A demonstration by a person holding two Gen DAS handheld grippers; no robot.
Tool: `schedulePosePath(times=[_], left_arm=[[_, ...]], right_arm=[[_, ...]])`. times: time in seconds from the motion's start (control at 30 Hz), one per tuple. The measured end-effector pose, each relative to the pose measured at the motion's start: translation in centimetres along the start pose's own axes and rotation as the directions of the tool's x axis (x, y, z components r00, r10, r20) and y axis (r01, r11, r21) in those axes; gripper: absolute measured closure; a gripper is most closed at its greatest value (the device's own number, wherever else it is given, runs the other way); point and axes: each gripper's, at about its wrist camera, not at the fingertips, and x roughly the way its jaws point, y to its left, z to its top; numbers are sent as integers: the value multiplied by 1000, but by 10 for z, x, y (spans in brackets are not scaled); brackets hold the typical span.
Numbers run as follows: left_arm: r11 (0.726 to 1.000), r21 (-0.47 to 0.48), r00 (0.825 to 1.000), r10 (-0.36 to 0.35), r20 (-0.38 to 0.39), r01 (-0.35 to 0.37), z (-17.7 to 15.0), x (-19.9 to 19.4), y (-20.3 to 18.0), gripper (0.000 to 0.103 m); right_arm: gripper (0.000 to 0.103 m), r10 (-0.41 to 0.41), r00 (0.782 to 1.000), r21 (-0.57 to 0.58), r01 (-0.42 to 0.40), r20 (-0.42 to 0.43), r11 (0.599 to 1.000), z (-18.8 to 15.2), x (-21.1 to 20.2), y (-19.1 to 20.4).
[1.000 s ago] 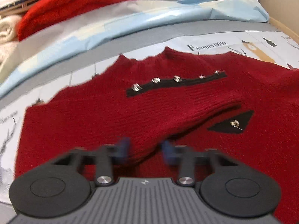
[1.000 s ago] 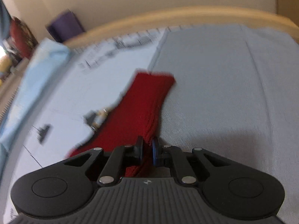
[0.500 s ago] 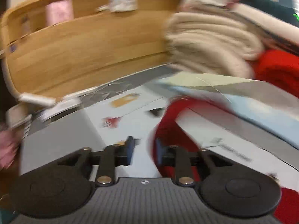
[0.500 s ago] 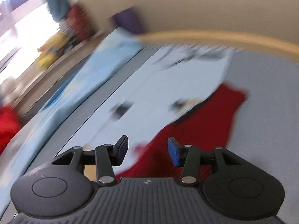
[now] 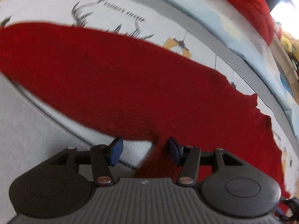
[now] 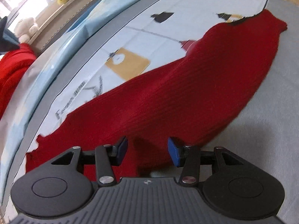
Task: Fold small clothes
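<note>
Left gripper opening, fingers released; red knit sweater lying spread on printed bedsheet, one loose corner sitting between pads at 1 o'clock, ungripped. Right gripper hovering over sweater's near edge, fingers parted, grasping nothing. Risk: knit snagging on left pad while withdrawing, dragging fold askew; sleeve end at 1 o'clock in right view slipping loose.

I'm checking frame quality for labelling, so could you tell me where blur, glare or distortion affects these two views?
Left wrist view: motion blur smears the red knit sweater and the printed sheet; window glare burns out the top right corner. Right wrist view: sharper, the sweater's ribs readable, with window glare top left and a soft shadow on the grey cover. Both bend straight edges, fisheye-style.
</note>
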Motion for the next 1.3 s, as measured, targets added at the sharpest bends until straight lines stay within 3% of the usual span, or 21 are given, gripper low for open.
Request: schedulePosePath(times=[0.03,0.1,0.3,0.4,0.5,0.6,0.67,0.7,0.73,0.77,0.9,0.97,1.03,1.1,1.17,1.23,1.3], left_arm=[[1000,-6,1000,-5,12,5,2,0,0,44],[999,-26,999,-33,22,33,7,2,1,44],[998,-49,998,-36,59,39,11,8,4,53],[998,-57,997,-36,65,40,12,8,3,58],[997,-67,996,-42,72,47,15,11,4,59],[997,-53,996,-45,75,49,15,12,4,63],[998,-34,996,-48,76,51,16,12,4,77],[998,-31,995,-54,79,57,17,12,5,79],[997,-33,995,-60,82,63,17,12,6,84],[997,-37,994,-63,88,66,17,10,6,86],[996,-54,991,-71,111,77,18,5,7,87],[994,-55,987,-90,133,98,20,1,7,87],[992,-47,983,-110,147,118,22,-4,5,86],[991,-58,985,-112,130,120,25,-6,6,83],[991,-49,990,-123,66,126,26,-1,6,79],[995,-17,995,-98,16,98,24,3,2,78],[995,6,995,-98,-28,99,18,4,-5,76]], right_arm=[[64,-12,1000,30,12,4,999,4,-1,-5],[68,-45,999,78,44,6,996,6,-4,-11],[68,-74,997,171,79,-32,982,-1,-13,-16],[62,-42,995,156,55,-87,986,-11,-13,-8],[62,-13,990,166,36,-137,985,-20,-6,-7],[56,31,992,159,-11,-123,987,-16,1,-2],[56,34,994,145,-18,-108,989,-14,4,1],[60,36,994,138,-22,-99,990,-12,6,4],[78,37,996,115,-28,-78,993,-12,7,8],[89,32,998,84,-27,-56,996,-11,10,13],[93,77,997,106,-75,-10,992,6,18,18],[94,141,988,81,-146,67,986,18,18,24],[94,242,960,15,-247,140,969,27,14,32],[93,294,947,-60,-289,132,956,30,11,40],[91,224,973,-92,-219,56,971,26,16,43],[77,90,995,-101,-94,-46,990,15,31,34],[80,104,994,-81,-107,-45,991,11,30,21]])
